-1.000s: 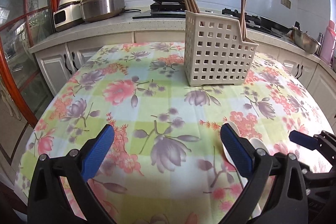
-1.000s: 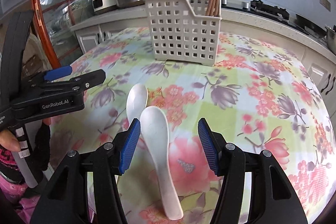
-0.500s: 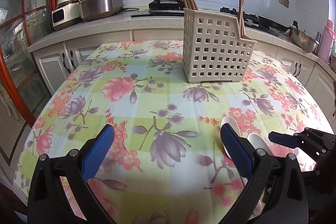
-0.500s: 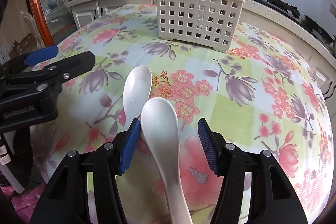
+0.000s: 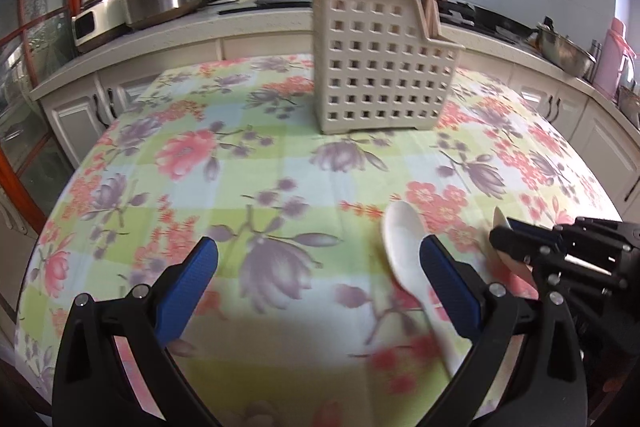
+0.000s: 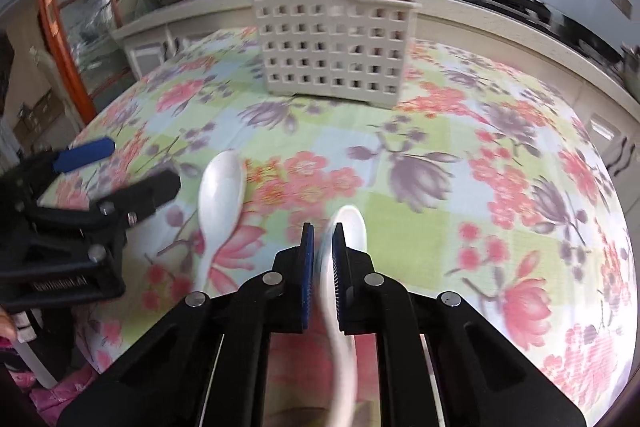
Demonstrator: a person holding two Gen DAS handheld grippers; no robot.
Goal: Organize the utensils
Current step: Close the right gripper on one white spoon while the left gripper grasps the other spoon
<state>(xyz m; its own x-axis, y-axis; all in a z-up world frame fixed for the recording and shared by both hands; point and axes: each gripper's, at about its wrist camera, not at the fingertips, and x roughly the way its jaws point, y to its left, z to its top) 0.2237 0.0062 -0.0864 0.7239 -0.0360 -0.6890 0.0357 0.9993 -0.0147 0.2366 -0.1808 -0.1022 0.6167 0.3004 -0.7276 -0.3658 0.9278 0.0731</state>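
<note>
One spoon (image 6: 344, 227) between right fingers (image 6: 307, 267).

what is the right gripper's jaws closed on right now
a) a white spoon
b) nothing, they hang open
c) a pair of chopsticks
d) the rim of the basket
a: in the right wrist view the right gripper has its blue jaws pressed on the white spoon, whose bowl sticks out ahead of them; the other spoon lies free on the tablecloth, and the basket stands far off.

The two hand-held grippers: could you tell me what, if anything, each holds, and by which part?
The right hand-held gripper has just closed on a white spoon, gripping it where bowl meets handle. The left hand-held gripper is open and holds nothing.
</note>
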